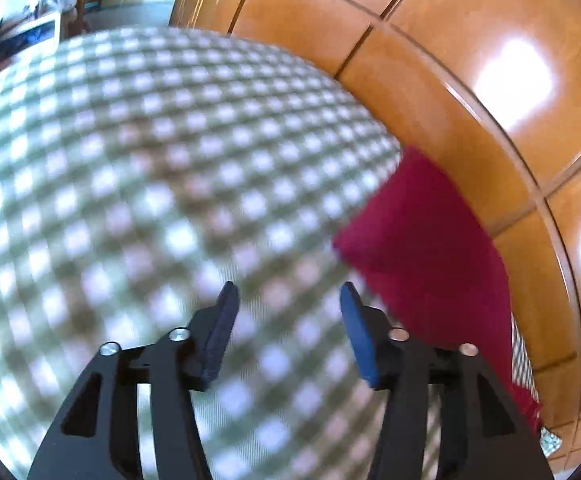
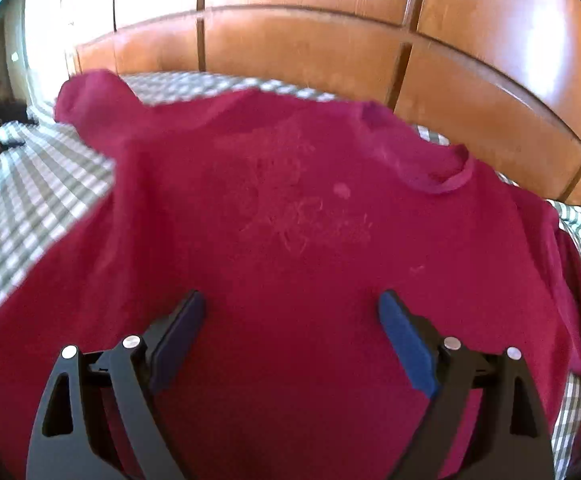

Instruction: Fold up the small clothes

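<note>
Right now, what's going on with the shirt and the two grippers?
A person is working with a handheld gripper in each hand over a checked cloth. A red T-shirt lies spread on it, not yet folded, neckline toward the wooden panels. The right gripper is open above the shirt, holding nothing. The left gripper is open over bare cloth beside the shirt's edge.

Both left tongs (image 1: 286, 292) and right tongs (image 2: 290, 300) gape empty, angled downward.

No legible text anywhere; faded print on red T-shirt (image 2: 290, 208) chest too blurred to read.
</note>
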Demonstrator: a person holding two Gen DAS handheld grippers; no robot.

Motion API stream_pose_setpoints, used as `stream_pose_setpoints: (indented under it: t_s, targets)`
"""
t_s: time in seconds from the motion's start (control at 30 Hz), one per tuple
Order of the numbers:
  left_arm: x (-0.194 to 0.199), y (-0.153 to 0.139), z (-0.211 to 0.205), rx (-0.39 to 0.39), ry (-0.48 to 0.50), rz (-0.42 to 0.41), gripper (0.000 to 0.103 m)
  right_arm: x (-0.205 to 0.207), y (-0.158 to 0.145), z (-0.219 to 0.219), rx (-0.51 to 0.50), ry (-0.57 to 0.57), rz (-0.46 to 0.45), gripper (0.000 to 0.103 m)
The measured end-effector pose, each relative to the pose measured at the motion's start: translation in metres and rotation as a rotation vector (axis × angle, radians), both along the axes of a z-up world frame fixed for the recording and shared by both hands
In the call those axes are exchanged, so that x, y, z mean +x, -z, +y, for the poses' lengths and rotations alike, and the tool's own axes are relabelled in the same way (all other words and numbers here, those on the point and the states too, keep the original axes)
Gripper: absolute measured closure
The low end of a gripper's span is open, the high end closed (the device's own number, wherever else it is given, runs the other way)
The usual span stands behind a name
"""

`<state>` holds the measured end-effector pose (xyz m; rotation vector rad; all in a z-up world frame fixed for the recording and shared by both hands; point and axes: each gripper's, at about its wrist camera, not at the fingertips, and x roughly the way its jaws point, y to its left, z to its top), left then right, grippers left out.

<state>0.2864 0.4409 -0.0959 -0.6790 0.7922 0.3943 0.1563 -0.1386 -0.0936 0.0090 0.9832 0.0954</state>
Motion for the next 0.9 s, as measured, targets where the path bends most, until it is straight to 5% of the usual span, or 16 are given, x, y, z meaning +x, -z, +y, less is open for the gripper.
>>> stream_pose_setpoints:
  t_s: [0.2, 0.3, 0.37, 0.43, 0.57, 0.73, 0.87, 0.9]
  targets:
    - [0.051, 0.008, -0.011, 0.168, 0.187, 0.017, 0.041, -0.005, 0.005, 0.0, -0.015, 0.034, 0.031, 0.006]
    - [0.063, 0.018, -0.015, 0.158, 0.202, -0.003, 0.043, -0.004, 0.004, -0.001, -0.02, 0.041, 0.036, 0.004]
    - [0.065, 0.02, -0.012, 0.127, 0.212, -0.02, 0.081, -0.006, 0.004, 0.0, -0.026, 0.043, 0.038, 0.003]
    - [0.069, 0.018, -0.017, 0.112, 0.23, -0.026, 0.092, -0.005, 0.004, 0.0, -0.022, 0.044, 0.04, 0.003]
    - [0.054, 0.003, -0.02, 0.093, 0.249, -0.074, 0.095, -0.006, 0.005, -0.002, -0.015, 0.045, 0.039, 0.003]
    - [-0.003, -0.045, -0.009, 0.076, 0.124, -0.114, 0.096, -0.006, 0.005, -0.003, -0.011, 0.044, 0.036, 0.003]
    - [-0.032, -0.057, -0.016, 0.147, 0.099, -0.008, 0.096, -0.006, 0.004, -0.003, -0.011, 0.043, 0.034, 0.003]
    - [-0.032, -0.051, -0.023, 0.218, 0.105, 0.051, 0.096, -0.007, 0.004, -0.003, -0.01, 0.044, 0.034, 0.003]
